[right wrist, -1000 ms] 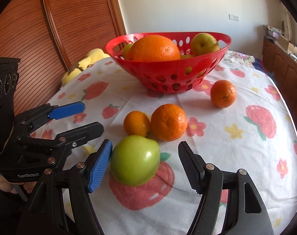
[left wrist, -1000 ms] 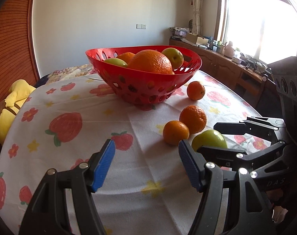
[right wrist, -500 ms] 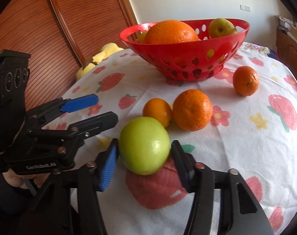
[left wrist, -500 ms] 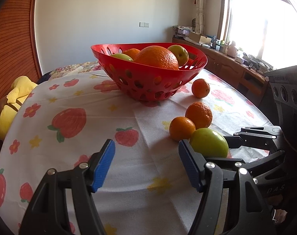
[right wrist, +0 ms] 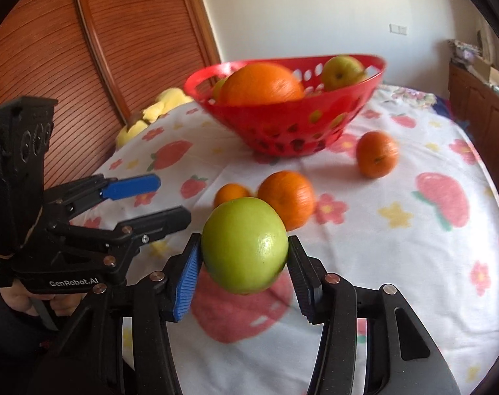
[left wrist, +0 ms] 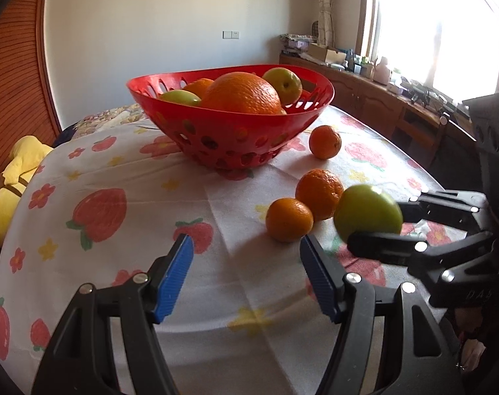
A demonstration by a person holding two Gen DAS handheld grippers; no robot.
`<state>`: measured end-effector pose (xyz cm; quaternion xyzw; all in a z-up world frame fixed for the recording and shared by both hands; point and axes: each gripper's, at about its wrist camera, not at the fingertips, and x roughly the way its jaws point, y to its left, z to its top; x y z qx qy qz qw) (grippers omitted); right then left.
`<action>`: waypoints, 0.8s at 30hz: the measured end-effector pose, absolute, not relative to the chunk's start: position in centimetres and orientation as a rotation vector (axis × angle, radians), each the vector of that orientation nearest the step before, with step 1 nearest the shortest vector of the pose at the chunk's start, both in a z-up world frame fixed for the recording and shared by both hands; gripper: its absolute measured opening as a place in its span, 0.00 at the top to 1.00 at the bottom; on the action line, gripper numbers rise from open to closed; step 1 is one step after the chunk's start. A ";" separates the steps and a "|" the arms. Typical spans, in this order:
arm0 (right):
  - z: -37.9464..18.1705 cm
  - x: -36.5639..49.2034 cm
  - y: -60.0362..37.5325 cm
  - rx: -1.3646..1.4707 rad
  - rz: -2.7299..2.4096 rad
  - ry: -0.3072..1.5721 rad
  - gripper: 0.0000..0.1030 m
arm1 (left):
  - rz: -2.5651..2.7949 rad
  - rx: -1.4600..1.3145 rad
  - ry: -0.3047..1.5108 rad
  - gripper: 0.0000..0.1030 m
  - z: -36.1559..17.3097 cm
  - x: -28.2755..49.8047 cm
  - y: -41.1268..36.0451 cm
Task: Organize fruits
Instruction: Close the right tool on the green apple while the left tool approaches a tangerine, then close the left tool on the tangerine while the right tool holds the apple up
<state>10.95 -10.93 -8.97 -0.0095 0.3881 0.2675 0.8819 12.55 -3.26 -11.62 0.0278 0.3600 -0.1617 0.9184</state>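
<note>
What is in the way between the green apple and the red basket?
Two oranges lie on the table right below that path. The apple, held up by the right gripper, looks higher than them, so it could pass over to the basket.

Bright daylight floods from the window [left wrist: 440, 29], blown out to glare. The right wrist view shows motion blur on the red basket [right wrist: 282, 128]. Fisheye edges curve and darken.

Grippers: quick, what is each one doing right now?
Left gripper: open, holding nothing.
Right gripper: closed on the green apple.
</note>
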 end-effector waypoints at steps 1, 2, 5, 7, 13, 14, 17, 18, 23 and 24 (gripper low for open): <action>-8.8 11.1 -11.2 -0.024 0.544 0.802 0.50 | -0.344 0.064 0.745 0.34 -11.6 12.8 -3.6; -8.7 11.2 -11.8 -0.025 0.524 0.795 0.50 | -0.359 0.069 0.748 0.34 -11.5 13.0 -4.0; -8.8 11.9 -13.2 -0.007 0.486 0.794 0.50 | -0.373 0.085 0.755 0.34 -11.2 13.7 -4.9; -8.9 12.2 -14.1 0.005 0.456 0.798 0.50 | -0.384 0.095 0.764 0.34 -11.2 14.1 -5.5; -8.8 12.5 -15.3 -0.004 0.405 0.779 0.50 | -0.407 0.115 0.794 0.41 -11.6 15.0 -6.7; -8.7 12.5 -15.4 -0.014 0.398 0.774 0.50 | -0.411 0.114 0.798 0.42 -11.6 15.1 -6.8; -8.7 12.8 -15.5 -0.046 0.369 0.768 0.50 | -0.411 0.122 0.823 0.42 -11.9 15.6 -7.2; -8.9 13.0 -15.5 -0.049 0.365 0.769 0.50 | -0.408 0.122 0.827 0.43 -12.0 15.7 -7.3; -9.7 13.4 -15.7 -0.046 0.349 0.788 0.50 | -0.415 0.123 0.834 0.44 -12.1 16.0 -7.5; -9.8 13.4 -15.8 -0.041 0.349 0.789 0.50 | -0.418 0.124 0.834 0.44 -12.1 16.1 -7.6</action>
